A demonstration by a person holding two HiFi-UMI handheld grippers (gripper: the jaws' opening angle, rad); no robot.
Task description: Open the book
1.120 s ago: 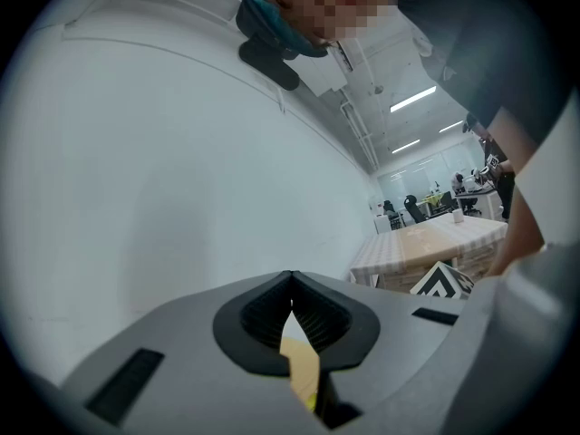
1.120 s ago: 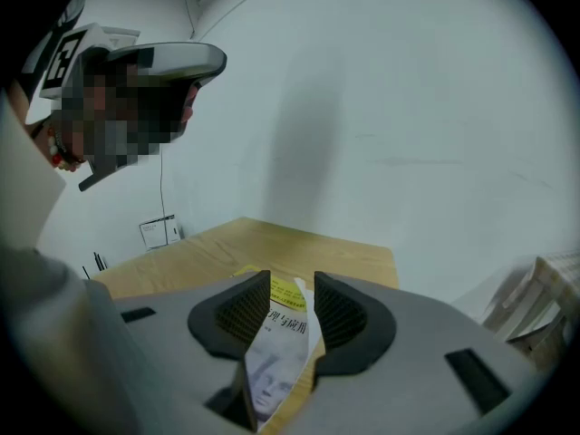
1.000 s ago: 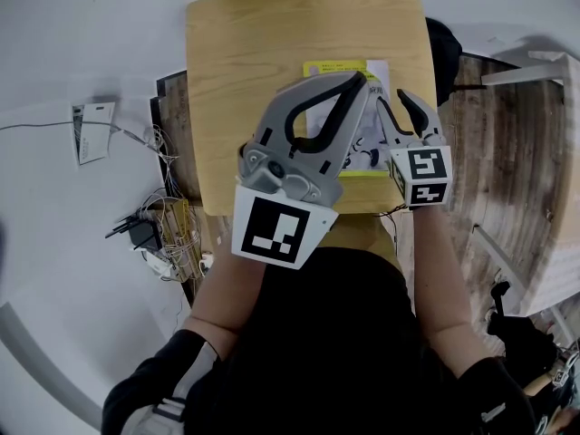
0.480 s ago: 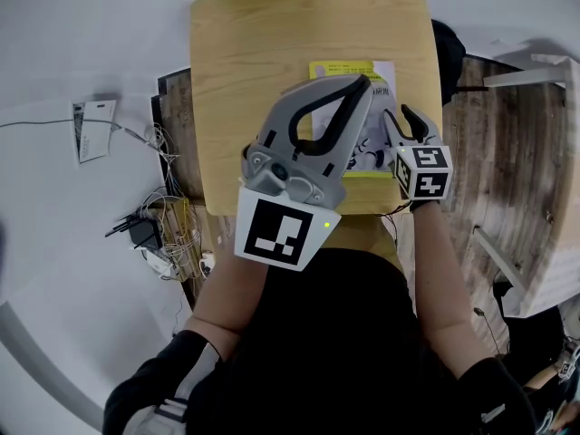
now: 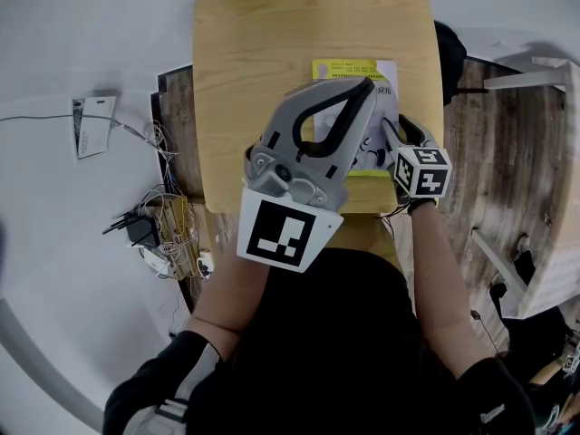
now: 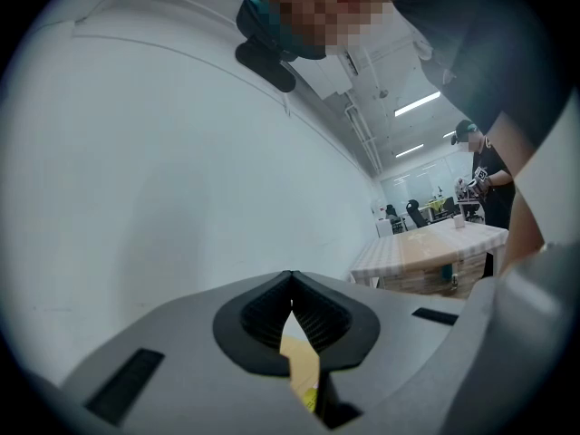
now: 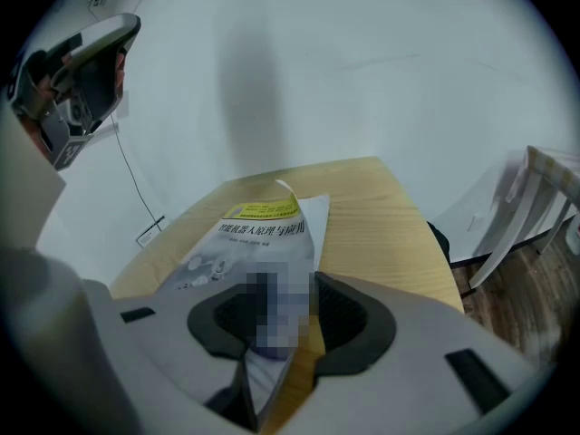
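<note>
As the right gripper [image 7: 272, 320] had dropped lower, its open jaws straddled the near corner of the unopened book [image 7: 258, 238] on the wooden surface [image 5: 272, 43]; cover pinch likely next. Left gripper [image 6: 292, 286] hovered closed, empty.

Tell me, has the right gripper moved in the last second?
Yes. Against the table, the right gripper has sunk lower and slid inward, closing in on the right edge of the book.

The book [image 7: 237, 247], pale grey with a yellow band along its far end, lay on the wooden table [image 5: 272, 53], its cover curling up off the white pages.
</note>
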